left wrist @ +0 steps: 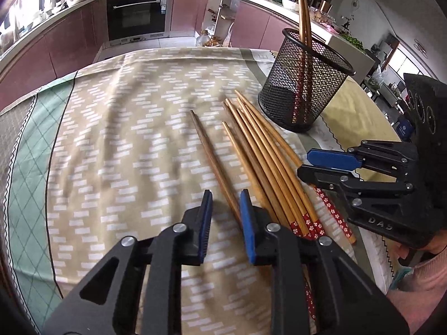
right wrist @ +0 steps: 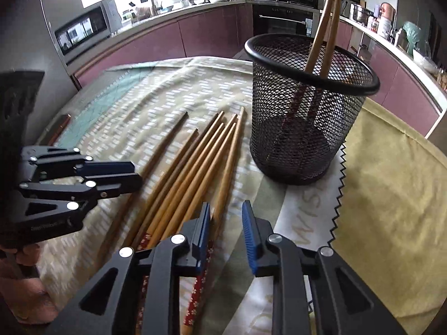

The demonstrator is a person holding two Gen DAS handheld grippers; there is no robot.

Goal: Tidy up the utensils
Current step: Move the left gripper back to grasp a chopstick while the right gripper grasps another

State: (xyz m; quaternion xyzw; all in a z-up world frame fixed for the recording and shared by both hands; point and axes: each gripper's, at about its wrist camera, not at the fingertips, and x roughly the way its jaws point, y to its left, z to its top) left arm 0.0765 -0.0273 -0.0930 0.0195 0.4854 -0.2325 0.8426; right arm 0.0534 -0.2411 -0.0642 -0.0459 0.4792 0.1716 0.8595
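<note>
Several light wooden chopsticks with red flowered ends lie fanned on the patterned tablecloth, and a darker one lies to their left. A black mesh holder stands upright behind them with two chopsticks in it. My left gripper is low over the cloth. The dark chopstick runs between its blue pads, close to the right one, with a gap left. My right gripper straddles the outermost light chopstick, which runs along its left pad. The pads do not clamp it.
The mesh holder sits near the seam with a yellow cloth on the right. A small brown object lies at the table's far left edge. A hand holds the left gripper. Kitchen cabinets and an oven stand behind.
</note>
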